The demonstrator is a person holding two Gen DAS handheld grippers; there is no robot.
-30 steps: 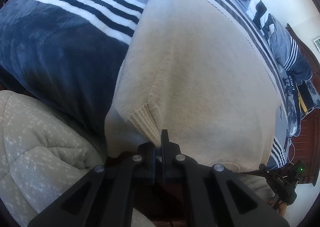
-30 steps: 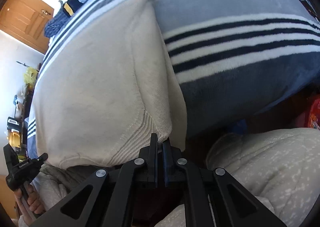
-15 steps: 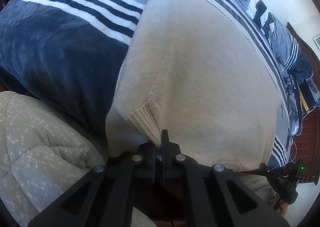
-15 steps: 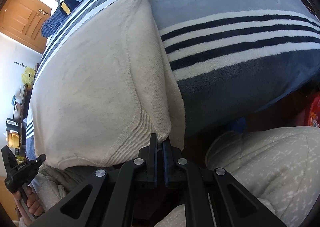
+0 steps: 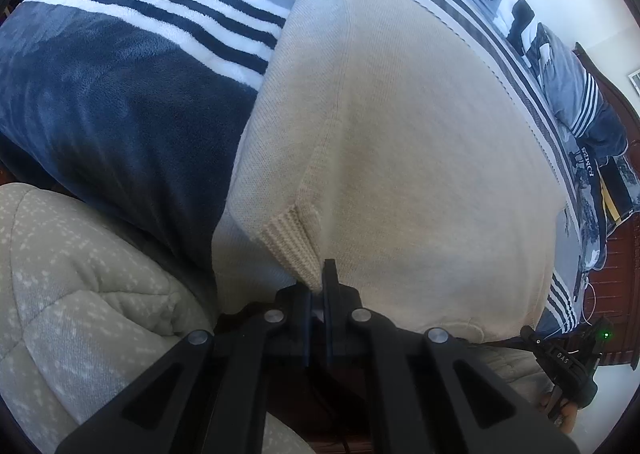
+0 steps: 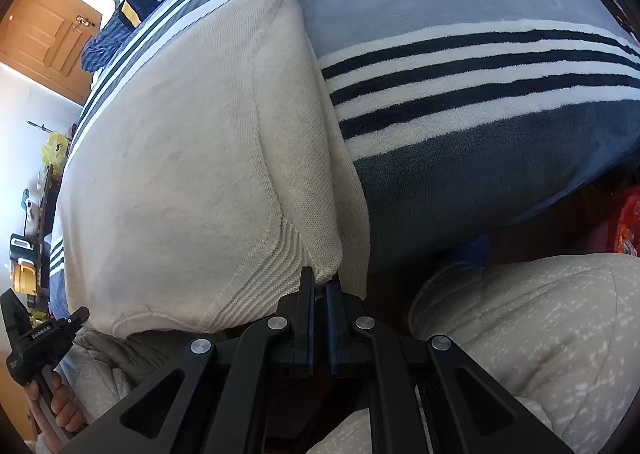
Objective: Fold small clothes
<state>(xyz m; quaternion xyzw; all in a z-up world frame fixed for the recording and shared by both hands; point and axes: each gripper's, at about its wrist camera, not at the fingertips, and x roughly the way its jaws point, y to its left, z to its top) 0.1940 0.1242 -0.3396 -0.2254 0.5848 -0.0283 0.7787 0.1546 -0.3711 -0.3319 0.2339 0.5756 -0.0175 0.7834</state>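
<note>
Sweater (image 5: 400, 142) — cream knit, sleeves folded inward — lies flat on the striped blanket (image 5: 120, 94) covering the bed. From the left wrist, the left gripper (image 5: 318, 286) has its jaws pinched together on the ribbed cuff corner at the near hem; the person's quilted trousers (image 5: 80, 294) sit below. From the right wrist, the sweater (image 6: 180, 158) spreads leftward over the blanket (image 6: 480, 94), and the right gripper (image 6: 319, 286) is clamped on the opposite hem corner — a wooden door (image 6: 44, 42) stands behind.
</note>
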